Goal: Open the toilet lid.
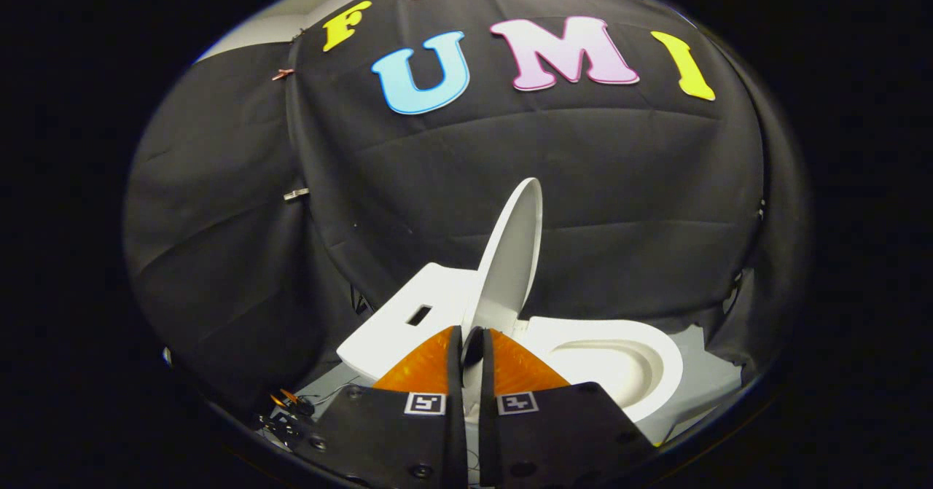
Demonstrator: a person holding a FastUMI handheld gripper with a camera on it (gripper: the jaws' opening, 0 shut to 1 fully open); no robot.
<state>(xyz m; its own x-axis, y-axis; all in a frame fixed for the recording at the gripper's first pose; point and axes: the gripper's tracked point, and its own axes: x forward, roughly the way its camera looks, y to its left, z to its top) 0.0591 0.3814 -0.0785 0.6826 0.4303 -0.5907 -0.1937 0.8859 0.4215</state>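
Claw [472,349] nearly closed before one raised lid [512,245]

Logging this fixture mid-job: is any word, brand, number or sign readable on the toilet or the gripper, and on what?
Toilet lid, raised: no text.
Bowl rim: no text.
Left square marker and right square marker, behind the fingers: black-and-white code patterns, no letters or numbers.
Gripper: no text; fingers close together at the lid's lower edge, grip unclear.
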